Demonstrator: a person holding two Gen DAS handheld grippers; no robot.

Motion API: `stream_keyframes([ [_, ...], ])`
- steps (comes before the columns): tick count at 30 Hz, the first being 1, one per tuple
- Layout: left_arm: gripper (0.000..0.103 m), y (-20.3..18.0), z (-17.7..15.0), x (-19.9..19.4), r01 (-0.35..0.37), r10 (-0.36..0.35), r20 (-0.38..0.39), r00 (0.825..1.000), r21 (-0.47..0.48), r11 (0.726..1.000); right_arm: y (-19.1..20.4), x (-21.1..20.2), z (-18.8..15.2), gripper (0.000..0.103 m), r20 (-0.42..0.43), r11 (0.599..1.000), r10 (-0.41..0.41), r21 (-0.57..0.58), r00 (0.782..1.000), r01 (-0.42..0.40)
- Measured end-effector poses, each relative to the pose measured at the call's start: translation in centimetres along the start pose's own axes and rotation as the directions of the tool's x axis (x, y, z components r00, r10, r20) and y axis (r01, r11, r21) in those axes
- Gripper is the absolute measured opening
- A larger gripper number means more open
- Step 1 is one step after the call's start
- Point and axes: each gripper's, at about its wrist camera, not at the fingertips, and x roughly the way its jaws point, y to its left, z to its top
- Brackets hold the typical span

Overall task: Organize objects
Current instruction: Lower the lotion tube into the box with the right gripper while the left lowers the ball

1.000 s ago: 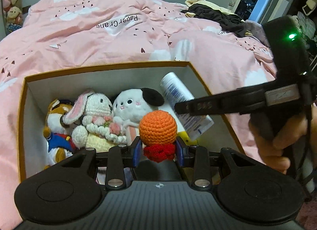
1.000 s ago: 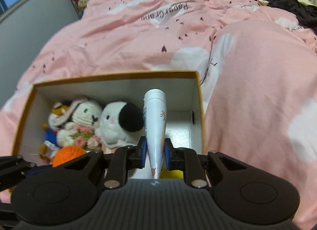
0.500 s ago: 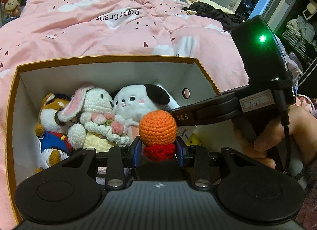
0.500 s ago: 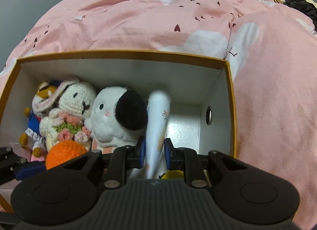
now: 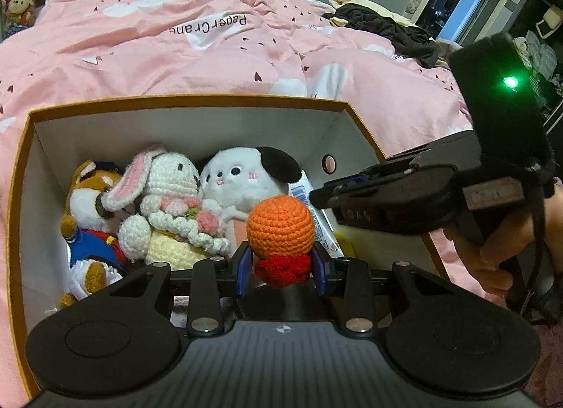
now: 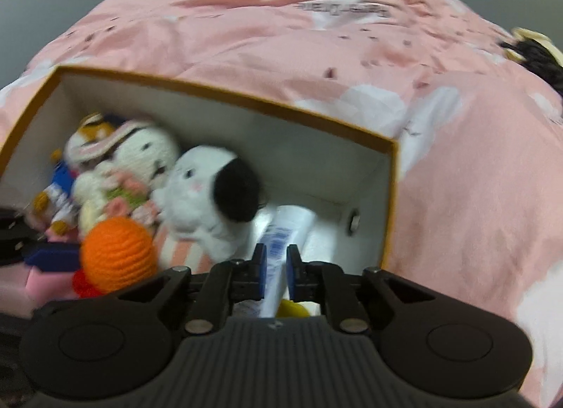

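Plush dog (image 5: pixel 246 176) crowds tube (image 6: pixel 281 242) beside box wall (image 6: pixel 373 204).

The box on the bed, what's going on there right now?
A person is packing things into the open box on the pink bed. The left gripper grips an orange crochet doll by its red collar, low over the box. The right gripper has its fingers closed around a white tube lying against the right wall. A bunny, a white plush and a fox doll already sit inside.
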Motion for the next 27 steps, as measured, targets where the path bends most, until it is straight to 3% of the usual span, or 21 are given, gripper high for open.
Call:
stream_keyframes([
  [3, 0.040, -0.1, 0.0, 0.2, -0.006, 0.006, -0.004, 1.000, 0.010, 1.000, 0.5, 0.5, -0.4, 0.012, -0.032, 0.998, 0.050, -0.034, 0.998, -0.051],
  [12, 0.040, -0.1, -0.2, 0.4, -0.009, 0.009, -0.021, 1.000, 0.019, 1.000, 0.5, 1.5, -0.8, 0.009, -0.054, 0.999, 0.009, -0.043, 0.999, -0.011],
  [19, 0.040, -0.9, -0.3, 1.3, 0.039, -0.038, -0.047, 0.998, 0.036, 0.999, -1.0, -3.9, -2.0, 0.010, 0.097, 0.998, -0.028, 0.051, 0.995, 0.024],
  [27, 0.041, -2.0, 0.5, 3.5, 0.037, -0.033, -0.072, 0.997, 0.050, 0.998, -1.8, -7.6, -5.3, 0.013, 0.182, 0.989, -0.034, 0.151, 0.983, 0.006],
])
